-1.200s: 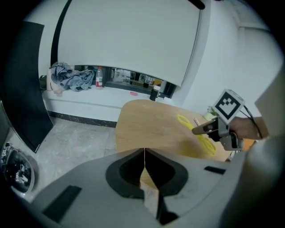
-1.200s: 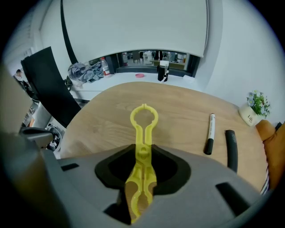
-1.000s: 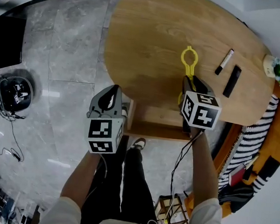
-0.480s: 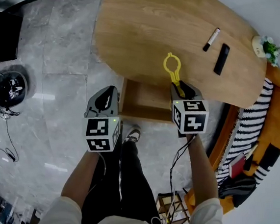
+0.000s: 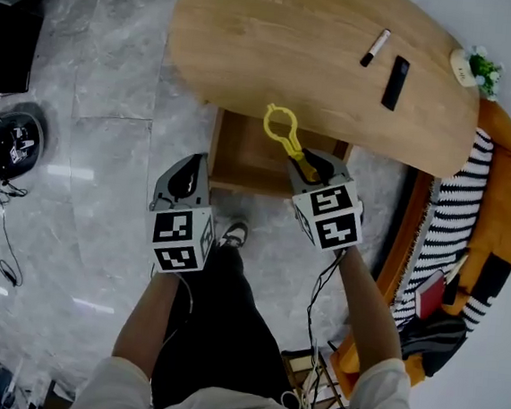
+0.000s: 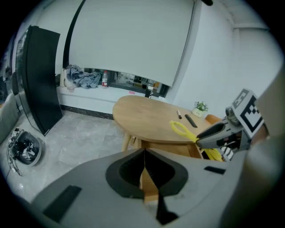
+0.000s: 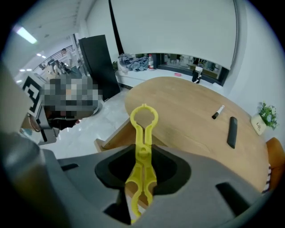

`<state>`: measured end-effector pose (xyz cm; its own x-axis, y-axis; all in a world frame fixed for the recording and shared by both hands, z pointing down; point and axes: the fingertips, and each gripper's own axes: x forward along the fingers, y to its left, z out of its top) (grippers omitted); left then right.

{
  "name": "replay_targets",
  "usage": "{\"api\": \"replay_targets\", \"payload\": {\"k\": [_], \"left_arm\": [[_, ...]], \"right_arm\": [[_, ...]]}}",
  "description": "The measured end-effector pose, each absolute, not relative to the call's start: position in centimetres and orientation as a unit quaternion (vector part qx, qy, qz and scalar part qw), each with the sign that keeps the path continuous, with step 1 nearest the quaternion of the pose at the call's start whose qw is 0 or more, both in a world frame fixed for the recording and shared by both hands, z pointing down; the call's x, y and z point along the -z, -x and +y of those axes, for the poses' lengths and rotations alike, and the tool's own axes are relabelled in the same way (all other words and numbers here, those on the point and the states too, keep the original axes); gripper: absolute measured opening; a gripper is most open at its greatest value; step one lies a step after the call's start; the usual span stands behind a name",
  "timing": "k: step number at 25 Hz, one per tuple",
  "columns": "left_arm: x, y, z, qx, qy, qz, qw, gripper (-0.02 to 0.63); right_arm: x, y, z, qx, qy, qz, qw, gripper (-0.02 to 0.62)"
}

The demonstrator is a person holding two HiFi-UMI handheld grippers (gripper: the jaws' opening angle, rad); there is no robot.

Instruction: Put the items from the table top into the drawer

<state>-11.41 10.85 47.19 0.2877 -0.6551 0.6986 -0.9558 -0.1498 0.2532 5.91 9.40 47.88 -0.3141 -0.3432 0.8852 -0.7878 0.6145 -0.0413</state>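
Right tool grips ring-headed yellow plastic clip (oval wooden table).

No readable text anywhere here

Closest thing to signs are the black-and-white square marker patterns on the cube of the left gripper and on the cube of the right gripper, and those are just blocky codes, no letters or numbers. The little white pot at the table's far end has a dark bit of print on it, way too small to read.
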Motion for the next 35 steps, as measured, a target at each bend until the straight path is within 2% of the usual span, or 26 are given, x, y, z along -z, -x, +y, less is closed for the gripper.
{"api": "replay_targets", "payload": {"k": [9, 12, 25, 35], "left_arm": [[-47.8, 11.8, 13.8, -0.221, -0.712, -0.567, 0.352, 0.011], [-48.0, 11.9, 13.7, -0.224, -0.712, -0.566, 0.351, 0.011], [-48.3, 9.5, 10.6, -0.241, -0.731, -0.542, 0.336, 0.011], [-47.9, 5.8, 8.2, -0.273, -0.761, -0.493, 0.321, 0.011]], "right_arm": [[-48.2, -4.4, 12.2, -0.21, -0.295, -0.8, 0.479, 0.107], [-48.4, -4.9, 11.5, -0.221, -0.31, -0.796, 0.47, 0.196], [-49.4, -8.6, 11.3, -0.253, -0.353, -0.779, 0.453, 0.179], [-48.3, -12.3, 8.1, -0.305, -0.449, -0.746, 0.386, 0.173]]}}
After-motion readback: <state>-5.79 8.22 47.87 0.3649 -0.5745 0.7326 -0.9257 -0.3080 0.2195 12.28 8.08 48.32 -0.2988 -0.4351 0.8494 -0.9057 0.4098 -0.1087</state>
